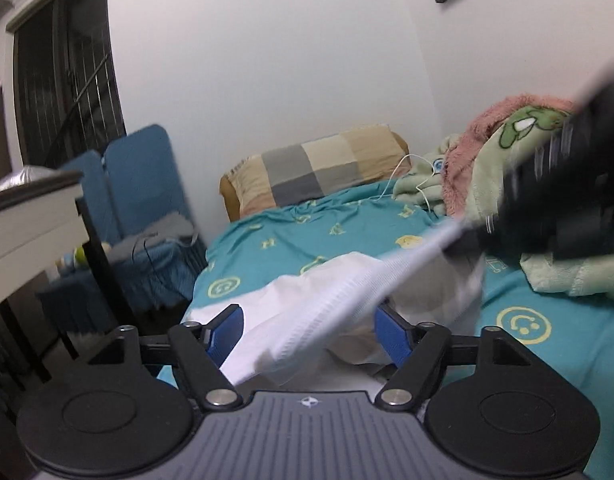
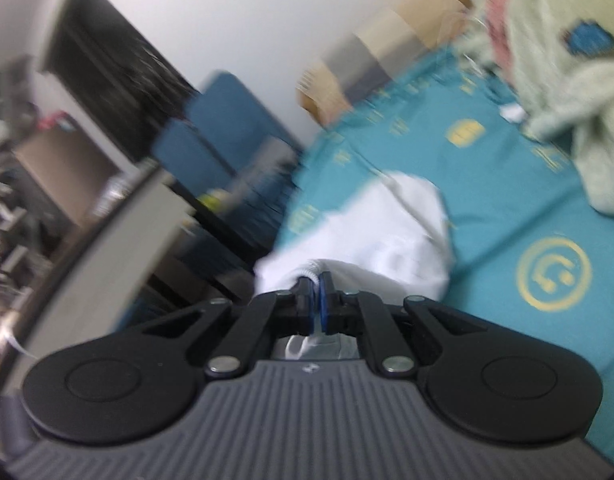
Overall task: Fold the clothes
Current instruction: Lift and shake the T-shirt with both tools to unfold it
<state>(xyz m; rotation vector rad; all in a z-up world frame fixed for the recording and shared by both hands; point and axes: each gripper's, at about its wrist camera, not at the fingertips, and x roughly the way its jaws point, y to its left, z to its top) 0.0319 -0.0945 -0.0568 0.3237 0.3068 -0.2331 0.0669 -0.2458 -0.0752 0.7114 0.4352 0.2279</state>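
A bedroom: a bed under a teal smiley-print sheet point(image 1: 347, 236), with a checked pillow point(image 1: 319, 168) by the wall. The white garment point(image 1: 307, 320) stretches diagonally from the wide-open left gripper point(image 1: 307, 336), whose jaws straddle it, up to the right gripper point(image 2: 315, 296), clamped on its ribbed edge.
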